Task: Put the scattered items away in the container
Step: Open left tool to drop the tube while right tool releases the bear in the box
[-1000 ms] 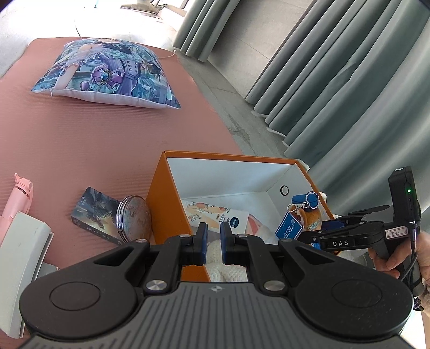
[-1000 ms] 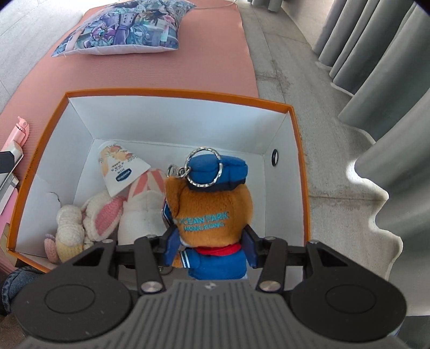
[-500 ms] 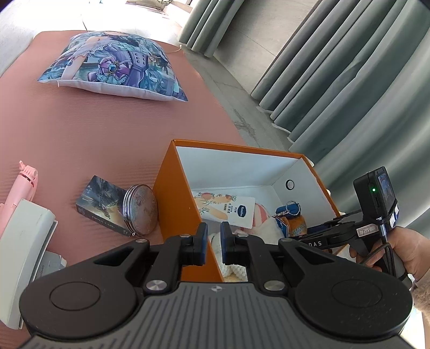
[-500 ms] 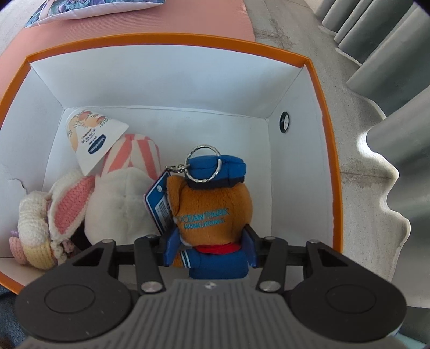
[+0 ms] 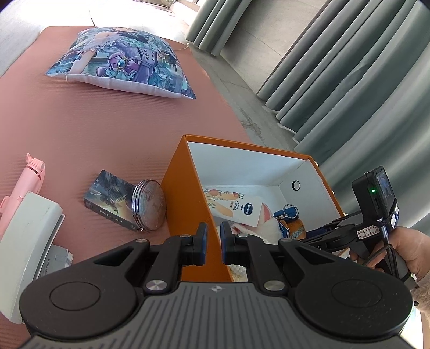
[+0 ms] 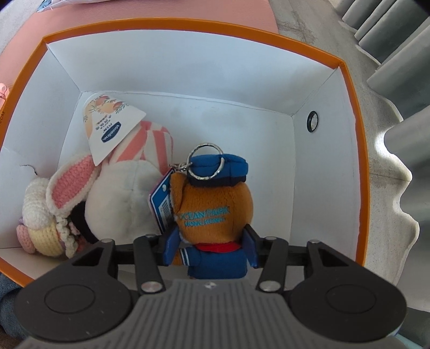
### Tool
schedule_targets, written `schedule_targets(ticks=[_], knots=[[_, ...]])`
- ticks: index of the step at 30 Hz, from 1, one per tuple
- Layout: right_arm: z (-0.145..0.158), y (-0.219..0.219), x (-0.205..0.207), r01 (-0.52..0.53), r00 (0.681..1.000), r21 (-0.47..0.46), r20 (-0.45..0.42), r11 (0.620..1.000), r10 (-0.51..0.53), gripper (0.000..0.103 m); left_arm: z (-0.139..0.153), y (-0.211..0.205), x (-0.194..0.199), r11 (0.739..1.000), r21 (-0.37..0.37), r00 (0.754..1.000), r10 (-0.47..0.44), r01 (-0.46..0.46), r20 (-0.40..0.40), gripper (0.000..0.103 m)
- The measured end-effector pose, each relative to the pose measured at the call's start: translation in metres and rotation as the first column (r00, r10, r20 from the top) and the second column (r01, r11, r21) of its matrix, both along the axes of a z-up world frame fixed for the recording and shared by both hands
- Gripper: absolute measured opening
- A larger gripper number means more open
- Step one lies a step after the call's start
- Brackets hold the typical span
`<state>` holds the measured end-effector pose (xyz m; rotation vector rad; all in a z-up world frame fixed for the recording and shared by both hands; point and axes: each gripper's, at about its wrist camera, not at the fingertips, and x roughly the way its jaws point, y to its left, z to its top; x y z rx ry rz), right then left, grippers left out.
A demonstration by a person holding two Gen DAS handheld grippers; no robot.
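Note:
The orange box point(image 6: 188, 25) with white inside walls lies right below my right gripper point(image 6: 211, 248). A brown bear plush keychain point(image 6: 215, 206) in a blue cap and suit stands between its pads, low inside the box. The jaws are opening, and both pads still touch the plush's sides. In the left wrist view the bear plush point(image 5: 293, 228) shows deep in the box point(image 5: 185, 193). My left gripper point(image 5: 213, 243) is shut on nothing, over the box's near left wall. A Vaseline pouch point(image 6: 110, 128), a white and pink plush point(image 6: 126, 196) and a crocheted bunny point(image 6: 53, 206) lie inside.
On the pink mat point(image 5: 80, 120), left of the box, lie a dark card box point(image 5: 110, 196), a round tin point(image 5: 149, 205), a pink hand fan point(image 5: 21, 188) and a white device point(image 5: 27, 241). A printed pillow point(image 5: 123, 64) lies farther back. Grey curtains point(image 5: 349, 80) hang right. A hand point(image 5: 411, 252) holds the right gripper.
My right gripper has sunk deeper into the box with the bear plush, so the box walls fill more of its view. The left gripper has stayed shut near the box wall.

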<state>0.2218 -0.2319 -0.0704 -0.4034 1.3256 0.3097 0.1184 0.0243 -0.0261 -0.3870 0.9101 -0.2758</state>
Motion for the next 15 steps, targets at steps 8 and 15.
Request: schedule_targets(ticks=[8, 15], knots=[[0.011, 0.008, -0.019, -0.056, 0.989, -0.083, 0.134, 0.995, 0.067, 0.067, 0.002, 0.005, -0.005, 0.999, 0.046, 1.0, 0.018, -0.017, -0.019, 0.026], [0.022, 0.003, -0.035, -0.049, 0.968, -0.094, 0.242, 0.994, 0.07, 0.07, 0.002, 0.012, -0.013, 0.997, 0.064, 0.999, 0.034, -0.032, -0.03, 0.033]])
